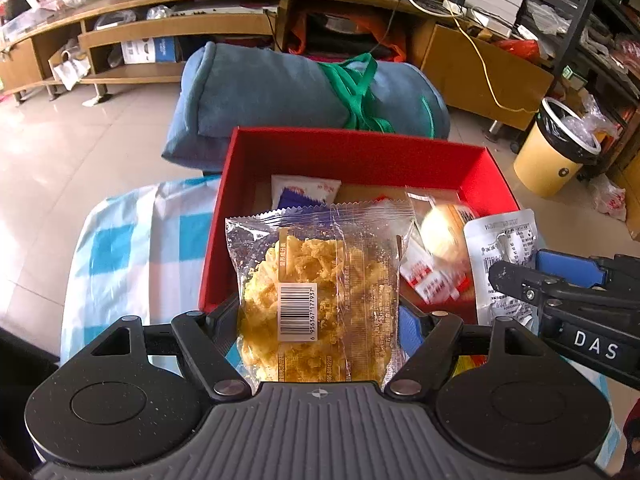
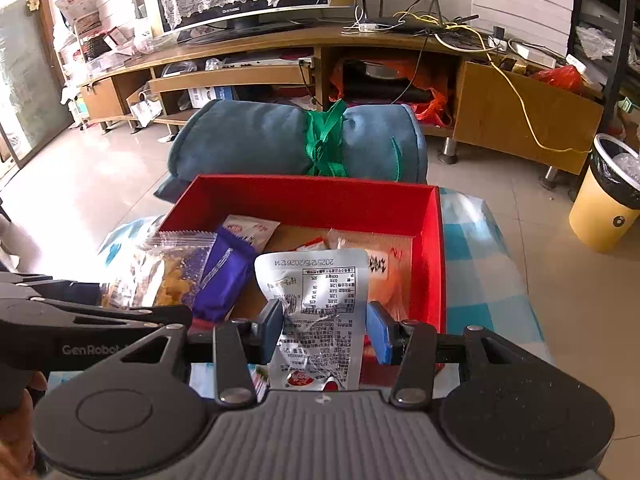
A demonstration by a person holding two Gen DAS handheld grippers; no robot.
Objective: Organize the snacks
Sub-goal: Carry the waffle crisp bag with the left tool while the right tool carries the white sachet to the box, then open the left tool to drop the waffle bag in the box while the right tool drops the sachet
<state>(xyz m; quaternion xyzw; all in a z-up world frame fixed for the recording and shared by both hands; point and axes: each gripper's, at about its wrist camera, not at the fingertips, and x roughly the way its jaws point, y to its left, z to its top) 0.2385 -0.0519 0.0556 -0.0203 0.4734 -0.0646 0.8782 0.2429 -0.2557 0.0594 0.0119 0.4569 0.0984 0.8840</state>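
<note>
Snack packets hang in both handheld grippers above an open red box that sits on a blue-and-white checked cloth. At left, the left gripper has its jaws set fairly wide and pressed against the two sides of a clear packet of yellow puffed snack, barcode facing the camera, which hangs over the box's near left corner. Beside it, the right gripper stands at a narrower gap, its blue pads pinching the lower half of a silver foil pouch printed with a nutrition table; the pouch stands upright over the near edge of the box, toward its right side. Inside the box lie a purple wrapper, a white sachet with red print, small red-and-white packets and a clear-wrapped round pastry, the last blurred. Just beyond the box rests a rolled blue blanket tied with green strap, on a tiled floor before a long wooden TV stand. A yellow waste bin lined with a black bag stands well apart on the right.
</note>
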